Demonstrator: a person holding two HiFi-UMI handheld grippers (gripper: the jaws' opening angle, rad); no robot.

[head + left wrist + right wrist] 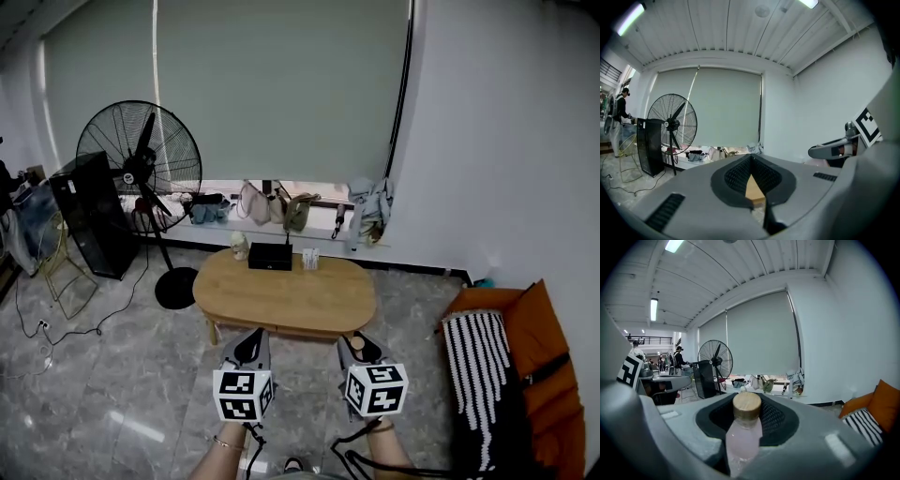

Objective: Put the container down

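Observation:
The container is a pale pink bottle (742,432) with a round wooden cap (746,404). It stands upright between the black pads (776,420) of my right gripper (359,347), which is shut on it. My left gripper (252,345) is beside it at the same height, with its tips meeting and nothing between them (751,158). Both grippers are above the floor, just short of the near edge of an oval wooden coffee table (286,292), and point towards it.
On the table's far side sit a black box (270,255), a small jar (239,246) and a white item (310,260). A tall fan (141,164) and black cabinet (92,225) stand left. An orange seat with striped cloth (478,366) is right. Cables lie on the floor (42,328).

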